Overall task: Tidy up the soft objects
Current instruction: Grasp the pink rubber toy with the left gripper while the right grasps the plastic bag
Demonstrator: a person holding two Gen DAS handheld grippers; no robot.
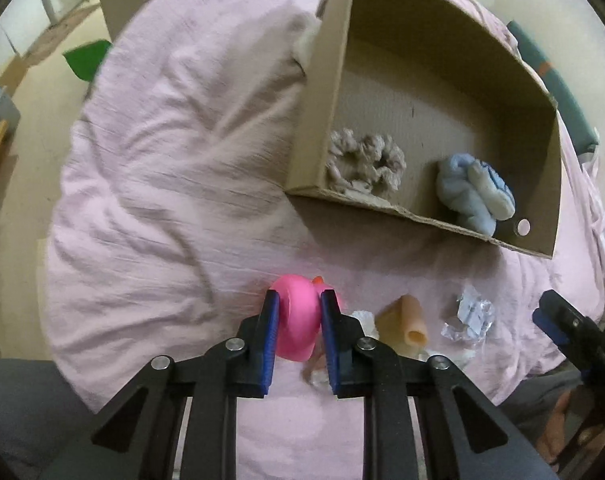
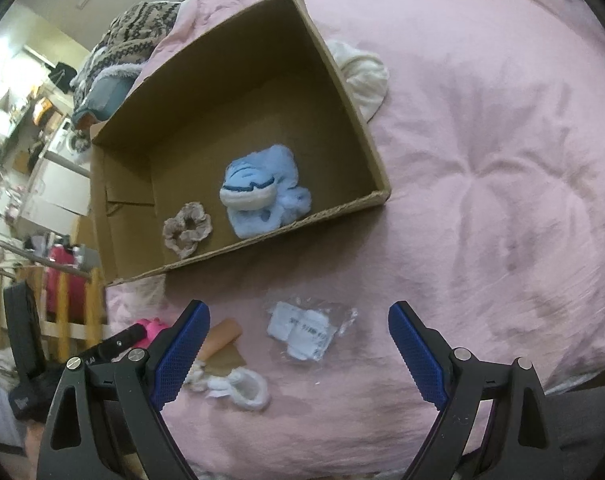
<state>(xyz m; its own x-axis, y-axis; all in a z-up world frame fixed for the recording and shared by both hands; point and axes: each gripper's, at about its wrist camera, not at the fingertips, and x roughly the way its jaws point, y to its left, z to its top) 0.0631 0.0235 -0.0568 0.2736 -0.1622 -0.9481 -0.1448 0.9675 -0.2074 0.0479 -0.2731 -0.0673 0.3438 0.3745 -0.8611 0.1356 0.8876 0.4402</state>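
Observation:
My left gripper [image 1: 299, 300] is shut on a pink rubber duck [image 1: 296, 320], held just above the pink bedspread. A cardboard box [image 1: 314, 120] lies open ahead; inside are a beige scrunchie [image 1: 366, 160] and a blue plush toy [image 1: 476, 190]. In the right wrist view the box [image 2: 342, 80] holds the scrunchie [image 2: 187, 229] and the blue plush [image 2: 262, 196]. My right gripper [image 2: 298, 312] is open and empty above a crinkled clear plastic packet [image 2: 306, 330]. A tan tube-shaped soft object [image 2: 222, 338] and a white fluffy item [image 2: 244, 390] lie by its left finger.
A white cloth bundle [image 2: 362, 74] lies behind the box's right wall. Patterned blankets [image 2: 134, 36] are piled behind the box. The tan object [image 1: 406, 320] and the packet [image 1: 468, 314] lie right of the duck. A green item [image 1: 88, 56] is on the floor.

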